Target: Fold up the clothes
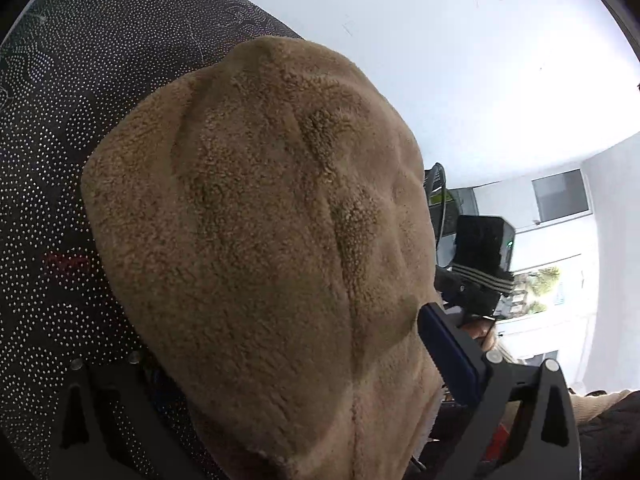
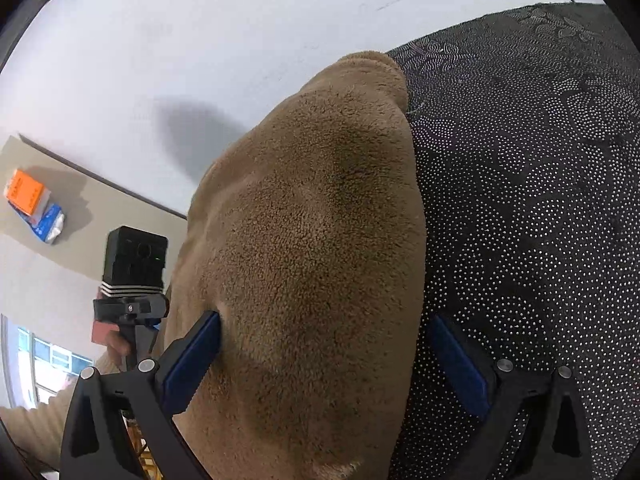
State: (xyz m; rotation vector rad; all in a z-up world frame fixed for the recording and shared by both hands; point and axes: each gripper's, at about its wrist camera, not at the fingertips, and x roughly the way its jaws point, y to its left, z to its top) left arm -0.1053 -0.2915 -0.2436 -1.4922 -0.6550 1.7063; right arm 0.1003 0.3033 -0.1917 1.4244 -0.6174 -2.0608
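A tan fleece garment (image 1: 264, 240) fills the middle of the left wrist view, bunched up against a black dotted fabric (image 1: 60, 152). It covers my left gripper (image 1: 288, 344); only the right blue pad (image 1: 448, 356) shows, pressed at the fleece's edge. In the right wrist view the same fleece (image 2: 312, 248) bulges between the wide-apart fingers of my right gripper (image 2: 324, 356); its left blue pad (image 2: 192, 364) touches the fleece, its right pad (image 2: 460, 368) lies over the black dotted fabric (image 2: 528, 208). The other gripper and the hand holding it show in each view's background (image 2: 132, 280).
A white wall or ceiling (image 1: 460, 60) takes up the upper part of both views. An orange and blue box (image 2: 34, 208) lies on a beige surface at the left. A window (image 1: 536, 288) shows at the right of the left wrist view.
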